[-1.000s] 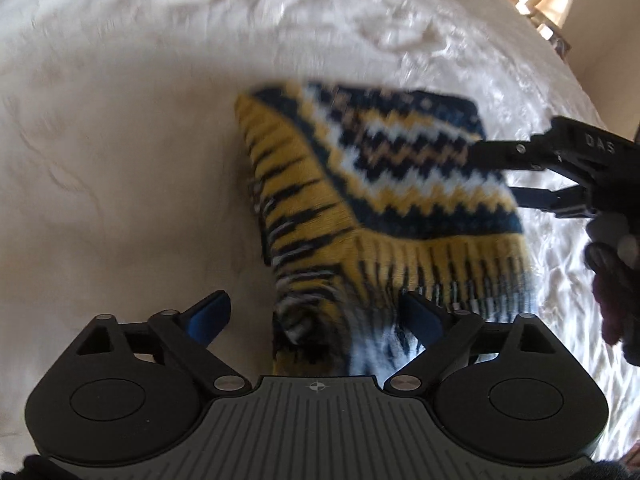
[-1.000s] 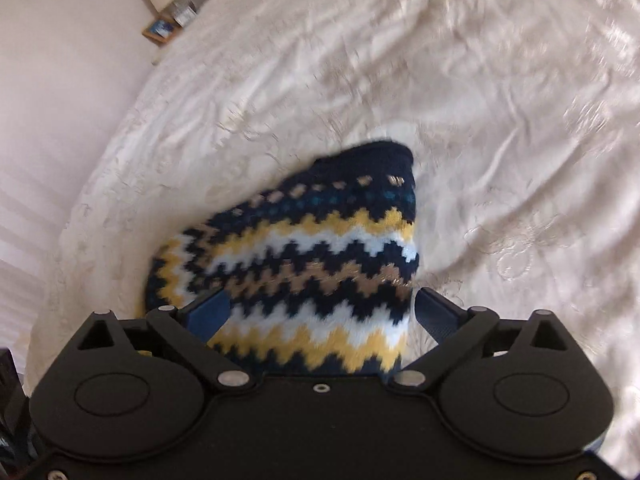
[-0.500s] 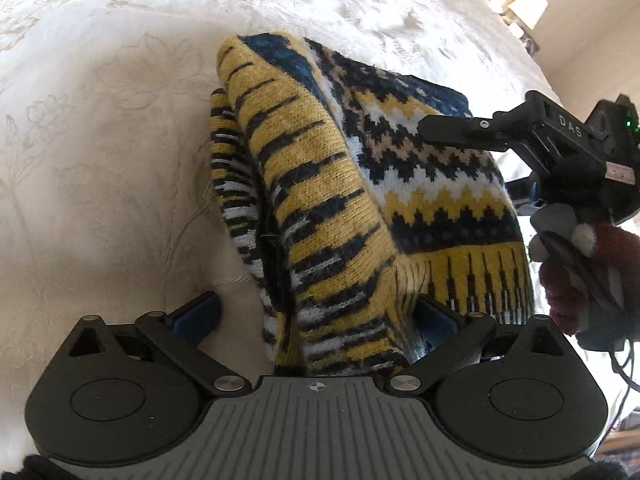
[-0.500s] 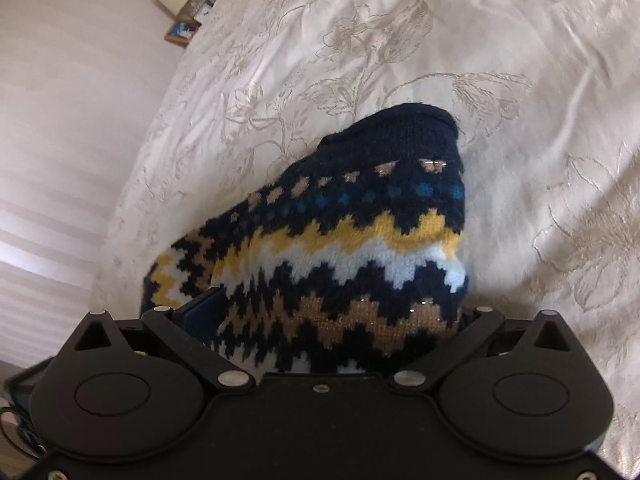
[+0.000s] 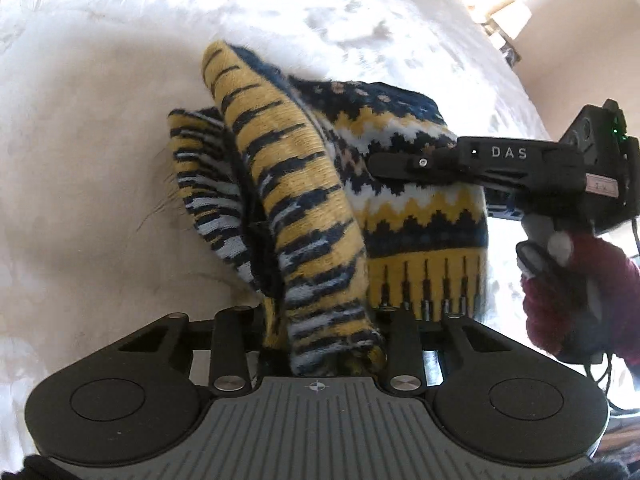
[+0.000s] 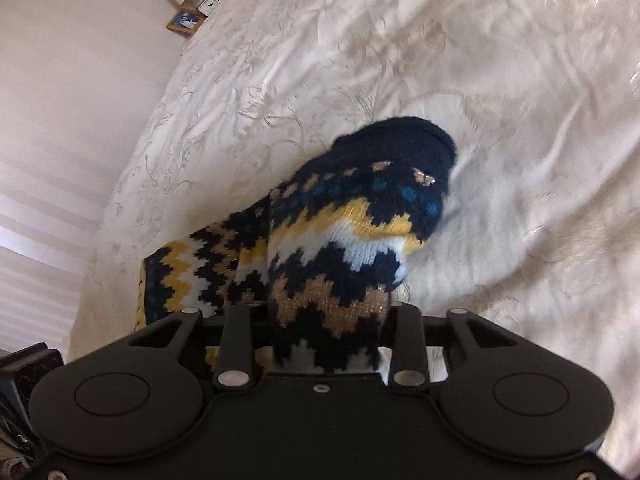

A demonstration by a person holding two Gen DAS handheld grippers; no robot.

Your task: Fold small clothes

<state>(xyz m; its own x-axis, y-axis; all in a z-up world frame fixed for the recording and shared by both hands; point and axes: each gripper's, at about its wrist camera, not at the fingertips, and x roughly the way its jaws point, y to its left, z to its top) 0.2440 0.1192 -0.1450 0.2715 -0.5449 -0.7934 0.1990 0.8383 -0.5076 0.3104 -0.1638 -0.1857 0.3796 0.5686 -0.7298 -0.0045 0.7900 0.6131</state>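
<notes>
A small knitted garment (image 5: 304, 208), navy, yellow and white zigzag with a striped inside, hangs bunched above a white embroidered bedspread (image 5: 100, 140). My left gripper (image 5: 324, 340) is shut on its yellow ribbed edge. My right gripper (image 6: 326, 336) is shut on the zigzag part, with the navy end (image 6: 400, 148) drooping ahead of it. The right gripper also shows in the left wrist view (image 5: 472, 164), reaching in from the right over the garment, held by a hand in a dark red glove (image 5: 576, 292).
The bedspread (image 6: 480, 60) fills both views. A pale wall (image 6: 60, 100) and a bedside table with a lamp and a picture frame (image 6: 186, 22) lie at the far left of the right wrist view.
Both grippers have closed from open onto the garment and lifted it off the bedspread, so it is now bunched and hanging between them.
</notes>
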